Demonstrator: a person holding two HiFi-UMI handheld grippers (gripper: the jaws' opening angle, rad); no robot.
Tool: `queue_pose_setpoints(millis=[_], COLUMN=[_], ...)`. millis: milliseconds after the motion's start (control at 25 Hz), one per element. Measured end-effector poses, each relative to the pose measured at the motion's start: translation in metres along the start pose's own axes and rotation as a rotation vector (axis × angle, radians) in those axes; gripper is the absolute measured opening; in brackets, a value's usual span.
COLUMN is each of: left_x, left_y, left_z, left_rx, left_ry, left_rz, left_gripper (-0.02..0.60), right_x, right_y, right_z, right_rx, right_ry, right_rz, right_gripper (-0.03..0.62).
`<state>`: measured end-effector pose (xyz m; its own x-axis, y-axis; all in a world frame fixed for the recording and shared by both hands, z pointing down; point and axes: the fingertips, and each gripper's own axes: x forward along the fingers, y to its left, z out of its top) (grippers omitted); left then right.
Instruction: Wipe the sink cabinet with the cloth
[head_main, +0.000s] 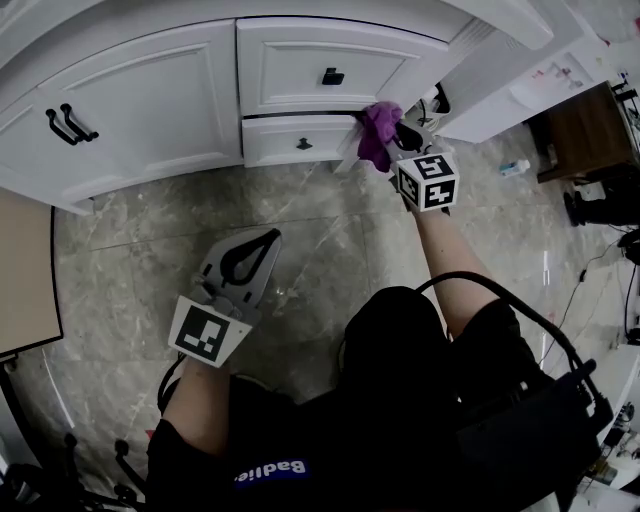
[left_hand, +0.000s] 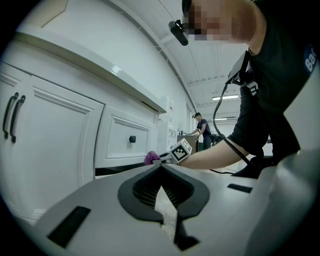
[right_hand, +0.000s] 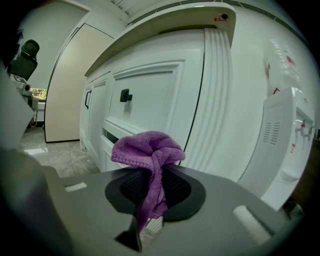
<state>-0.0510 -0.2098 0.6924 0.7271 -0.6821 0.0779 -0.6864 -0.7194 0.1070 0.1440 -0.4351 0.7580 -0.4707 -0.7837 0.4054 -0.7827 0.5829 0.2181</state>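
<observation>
Two grippers, one job: the right gripper (head_main: 397, 135) pinches the purple cloth (head_main: 378, 128) at the cabinet's (head_main: 150, 110) lower drawer (head_main: 280, 140), while the left gripper (head_main: 245, 262), jaws together on nothing, hangs over the floor (head_main: 120, 240). Firm, overlapping strokes around the knob (head_main: 303, 144) should serve best.

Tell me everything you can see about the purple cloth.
The cloth is purple and fuzzy, like microfibre, with a stitched hem. It is bunched and pinched in the right tongs: a rumpled wad bulges past their tips, and a strip trails back between them. It is held up by the white cabinet, near the right end of its front; contact is unclear.
</observation>
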Motion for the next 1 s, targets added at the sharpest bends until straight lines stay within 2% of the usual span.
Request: queue_pose_setpoints(millis=[160,320,440,520,680,1000], left_x=[0.007,0.011,0.008,0.001,-0.016,-0.058], left_y=[-0.017,-0.027,-0.039,-0.051,-0.077,-0.138], left_z=[0.013,0.021,0.044,0.063,0.121,0.285], left_rx=[0.046,-0.032,-0.078,-0.108,-0.159,-0.149], left_ry=[0.017,0.029,0.018,0.045,0.087,0.14], left_rz=[-0.013,0.023,0.048,0.053,0.066,0.069], left_gripper=[0.0,0.0,0.0,0.0,0.0,0.0], right_x=[-0.019,-0.057,-0.087,-0.106,-0.155,-0.284], right_y=[0.021,0.057,0.084,0.102,0.127,0.138], right_z=[0.013,0.029,0.042,0.054,0.093,0.217], right_rx=[-0.007,-0.01,0.006,0.032,0.096,0.159], right_ry=[-0.013,-0.022,-0.023,-0.015,0.005,0.056], right_rz=[0.057,0.151,0.224,0.272,0.337,0.422], right_gripper=[0.057,0.057,0.057,0.057,0.057,0.057])
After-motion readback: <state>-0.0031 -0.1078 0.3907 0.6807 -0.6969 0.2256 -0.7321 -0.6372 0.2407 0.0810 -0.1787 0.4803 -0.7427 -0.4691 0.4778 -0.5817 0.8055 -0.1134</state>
